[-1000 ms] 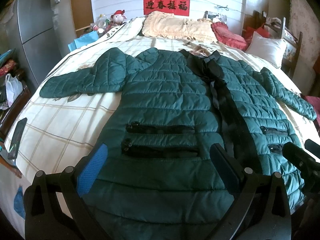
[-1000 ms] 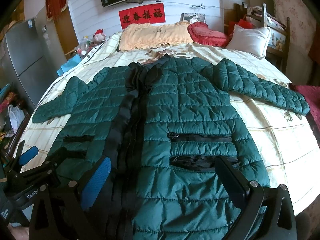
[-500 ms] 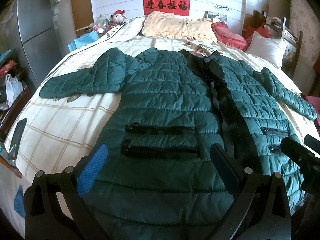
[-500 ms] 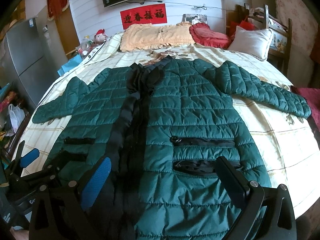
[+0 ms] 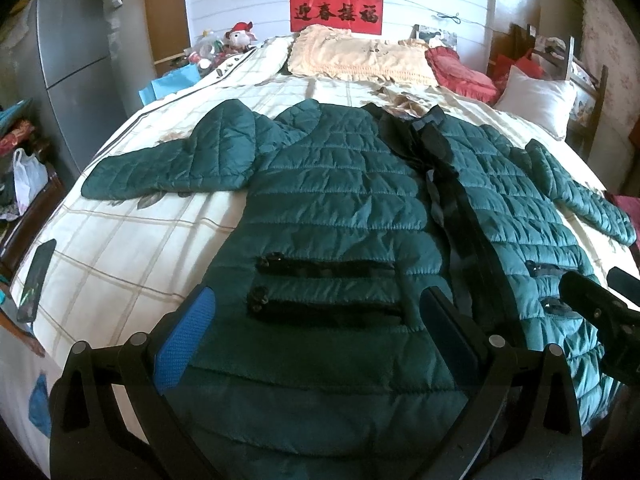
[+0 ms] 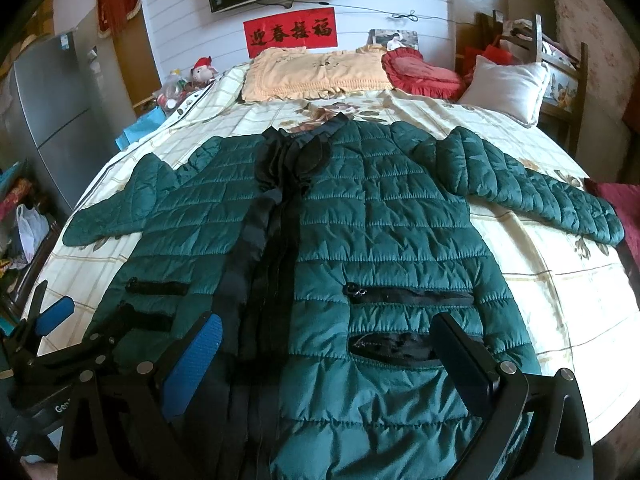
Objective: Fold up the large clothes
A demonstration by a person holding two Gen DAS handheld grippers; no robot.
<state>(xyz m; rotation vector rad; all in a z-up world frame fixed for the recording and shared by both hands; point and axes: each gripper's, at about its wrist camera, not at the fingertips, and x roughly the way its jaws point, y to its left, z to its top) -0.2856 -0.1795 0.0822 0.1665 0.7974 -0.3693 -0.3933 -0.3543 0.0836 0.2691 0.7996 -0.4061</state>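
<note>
A large dark green quilted jacket (image 5: 340, 208) lies flat, front up, on the bed, with both sleeves spread out and a black zipper band down the middle. It also shows in the right wrist view (image 6: 384, 232). My left gripper (image 5: 316, 336) is open above the hem on the jacket's left half, near the two black pockets. My right gripper (image 6: 328, 356) is open above the hem on the jacket's right half. The right gripper shows at the edge of the left wrist view (image 5: 596, 316), and the left gripper at the edge of the right wrist view (image 6: 52, 320).
The bed (image 5: 120, 248) has a cream checked sheet. Pillows (image 5: 360, 60) and a white cushion (image 6: 504, 88) lie at its head. A grey fridge (image 5: 76, 52) stands at the left. A phone (image 5: 38, 276) lies at the bed's left edge. A wooden chair (image 6: 560, 64) stands at the right.
Both grippers have drawn back and risen slightly; the jacket looks a little farther away in the right wrist view. The jacket itself has not moved.
</note>
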